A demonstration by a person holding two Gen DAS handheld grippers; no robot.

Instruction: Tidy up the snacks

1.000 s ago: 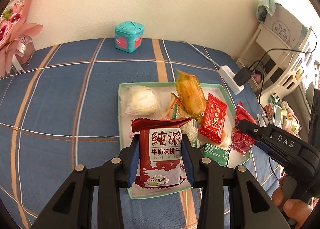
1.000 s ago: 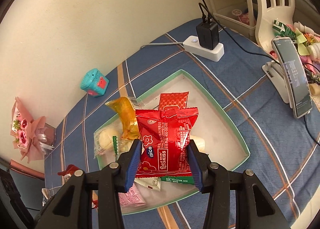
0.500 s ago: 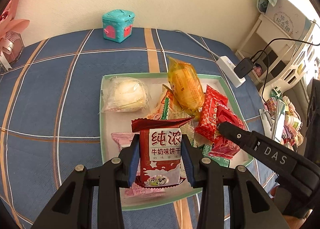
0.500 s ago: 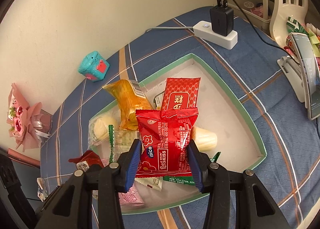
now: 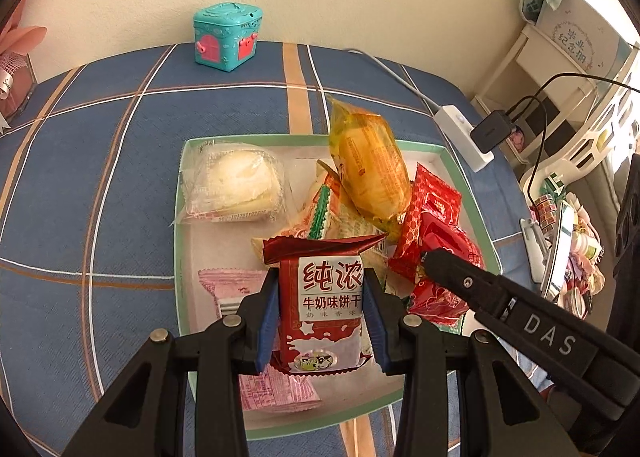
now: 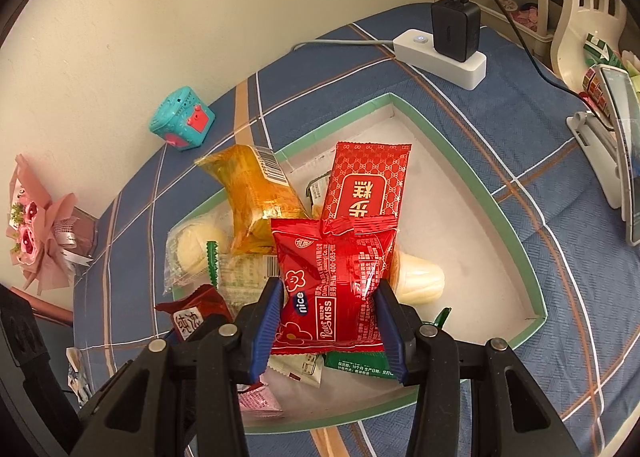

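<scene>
left gripper [image 5: 320, 313]: clamped by its blue pads on the biscuit packet [image 5: 320, 305], held upright with its long axis pointing away from the jaws, above the tray's near edge.
right gripper [image 6: 328, 321]: clamped on the red snack bag [image 6: 334, 285], also upright between the pads, over the tray's near half.
tray [image 6: 472, 177]: green-rimmed, on the blue checked cloth [image 5: 100, 177]; snacks crowd its left and middle, and the bare floor lies toward its right and far corner.
deciding relation: both packets hang directly over the tray, so I judge each one only needs lowering and letting go; the right hand is nearer the bare right side, the left hand nearer the near-left corner by the pink wrapper [image 5: 240, 289].
left view only: the right gripper's arm reaching in from the right, close beside the biscuit packet.
right view only: the bare floor, a pale bun [image 6: 418, 279] behind the red bag and a green packet [image 6: 356, 367] under it.
</scene>
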